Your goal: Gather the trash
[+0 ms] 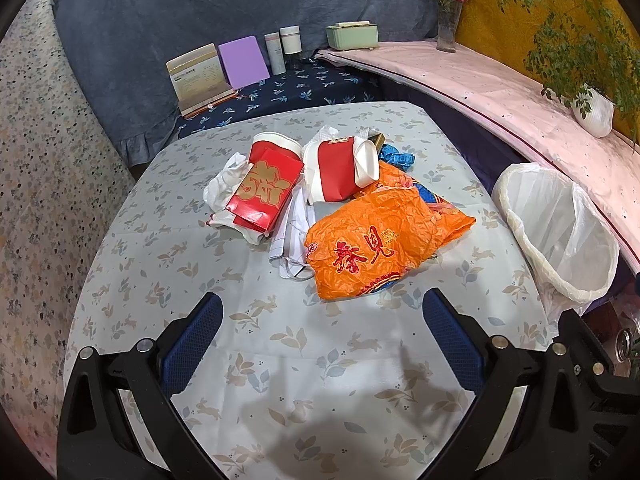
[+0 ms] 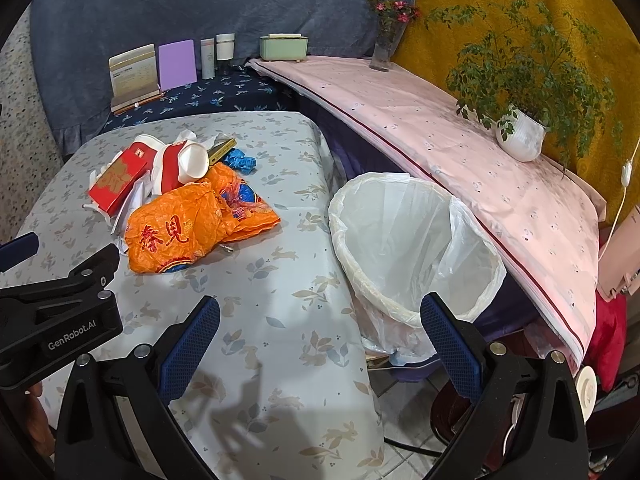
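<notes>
A heap of trash lies on the table (image 1: 328, 364): an orange plastic bag (image 1: 376, 240) (image 2: 192, 226) at the front, a red box (image 1: 266, 190) (image 2: 116, 180), a red-and-white paper cup (image 1: 340, 170) (image 2: 180, 166) on its side, white crumpled paper (image 1: 224, 184) and a blue wrapper (image 1: 396, 156) (image 2: 240, 160). A white-lined bin (image 1: 560, 236) (image 2: 412, 244) stands off the table's right edge. My left gripper (image 1: 322, 308) is open just short of the orange bag, holding nothing. My right gripper (image 2: 320, 312) is open over the table's right edge beside the bin, also holding nothing.
The left gripper's black body (image 2: 60, 304) sits at the left of the right wrist view. A pink-covered ledge (image 2: 460, 148) behind the bin carries a potted plant (image 2: 520, 136) and a flower vase (image 2: 382, 48). Books, bottles and a green box (image 1: 352, 36) line the back.
</notes>
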`<action>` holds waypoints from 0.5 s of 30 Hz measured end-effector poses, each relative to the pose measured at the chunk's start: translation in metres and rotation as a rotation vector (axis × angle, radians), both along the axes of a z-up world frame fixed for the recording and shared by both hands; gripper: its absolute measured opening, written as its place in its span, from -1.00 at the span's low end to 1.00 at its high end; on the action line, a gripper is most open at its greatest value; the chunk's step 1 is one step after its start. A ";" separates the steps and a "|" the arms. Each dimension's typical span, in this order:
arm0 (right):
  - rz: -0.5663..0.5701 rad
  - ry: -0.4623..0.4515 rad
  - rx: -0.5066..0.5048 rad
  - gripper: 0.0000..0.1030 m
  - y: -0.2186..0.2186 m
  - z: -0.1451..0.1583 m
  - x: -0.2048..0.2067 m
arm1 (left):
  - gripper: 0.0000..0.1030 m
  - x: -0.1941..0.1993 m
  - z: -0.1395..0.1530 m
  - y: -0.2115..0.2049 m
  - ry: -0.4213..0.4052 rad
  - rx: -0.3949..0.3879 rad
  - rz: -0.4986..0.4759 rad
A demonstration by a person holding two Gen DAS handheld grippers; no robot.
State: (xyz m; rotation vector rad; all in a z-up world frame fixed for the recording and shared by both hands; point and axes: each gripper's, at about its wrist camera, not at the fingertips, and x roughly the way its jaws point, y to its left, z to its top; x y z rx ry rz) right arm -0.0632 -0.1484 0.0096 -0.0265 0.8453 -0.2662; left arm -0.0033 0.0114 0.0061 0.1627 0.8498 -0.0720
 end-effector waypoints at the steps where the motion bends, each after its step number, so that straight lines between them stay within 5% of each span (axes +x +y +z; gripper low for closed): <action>1: 0.000 0.000 0.001 0.87 -0.001 0.000 0.000 | 0.85 0.000 0.000 0.000 0.001 0.000 0.000; 15: -0.001 -0.001 0.001 0.87 -0.001 0.000 0.000 | 0.85 0.000 0.000 -0.002 0.002 0.001 -0.001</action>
